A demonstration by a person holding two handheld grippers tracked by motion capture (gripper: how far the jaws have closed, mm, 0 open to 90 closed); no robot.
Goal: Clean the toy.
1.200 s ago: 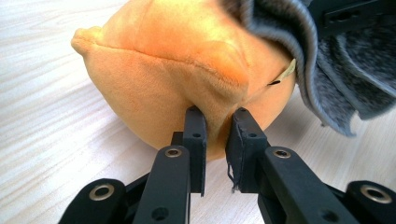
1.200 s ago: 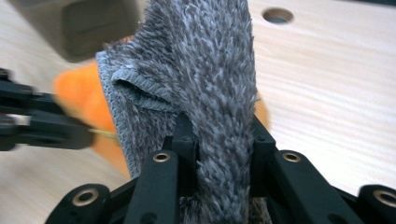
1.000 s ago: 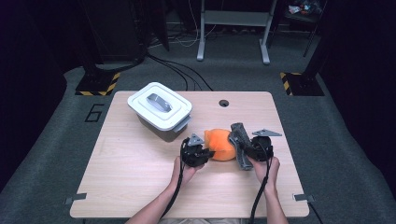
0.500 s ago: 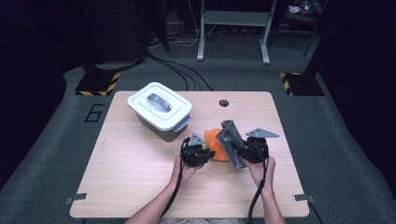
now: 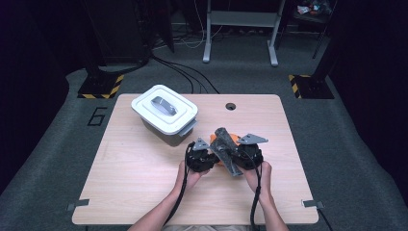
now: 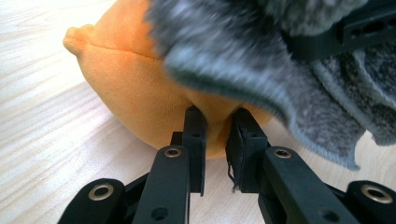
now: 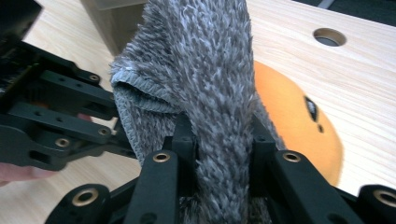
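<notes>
1. High view: a wooden table carries a white lidded container at its far left part, with a grey handle on the lid; a round hole sits in the tabletop near the far edge, to the right of the container
2. High view: the left gripper and the right gripper meet near the middle of the table, slightly toward the right, each held by a hand coming in from the near edge; between them lies an orange plush toy, largely covered by a grey fluffy cloth
3. Left gripper view: the left gripper is clamped on a pinch of the orange plush toy; the two black jaws stand close together with a fold of orange fabric squeezed between them; the toy rests on the table, and the grey cloth hangs over its upper right side
4. Right gripper view: the right gripper is closed on the grey cloth; the cloth rises as a thick bunched strip between the jaws, lifted above the toy; the orange plush toy lies just behind and to the right of it, with a small dark stitched mark on its surface; the left gripper's black frame shows at the left, just beside the cloth
</notes>
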